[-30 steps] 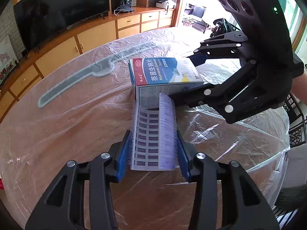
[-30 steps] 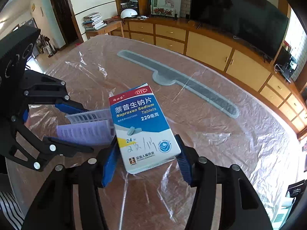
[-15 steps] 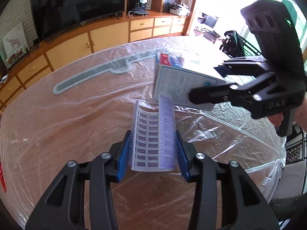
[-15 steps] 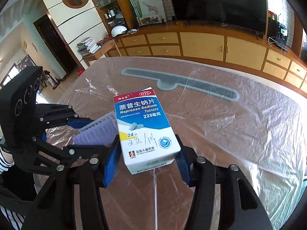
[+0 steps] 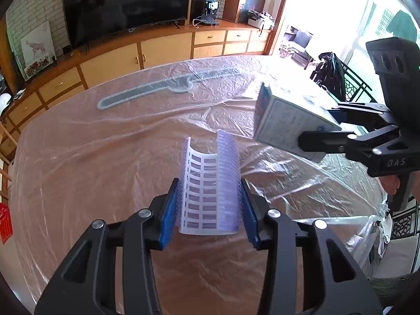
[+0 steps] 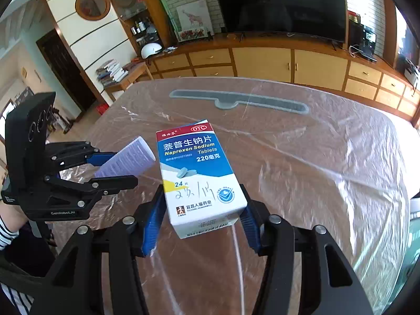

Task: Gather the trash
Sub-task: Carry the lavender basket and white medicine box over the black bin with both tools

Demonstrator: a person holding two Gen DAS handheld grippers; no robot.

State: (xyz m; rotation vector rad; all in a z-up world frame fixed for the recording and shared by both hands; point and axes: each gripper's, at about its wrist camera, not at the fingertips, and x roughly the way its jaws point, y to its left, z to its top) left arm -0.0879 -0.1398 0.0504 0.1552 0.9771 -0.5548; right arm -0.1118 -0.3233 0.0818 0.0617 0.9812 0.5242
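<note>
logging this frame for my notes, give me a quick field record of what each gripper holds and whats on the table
left gripper: shut on the blister pack, which is bent into a curve
right gripper: shut on the medicine box, lifted off the table
box print: Naproxen Sodium Tablets, OTC, handwriting on the front
table: covered with crinkled clear plastic sheet
under the sheet: a long grey strip
background: cabinets and a dark TV
trash bin: not visible
</note>
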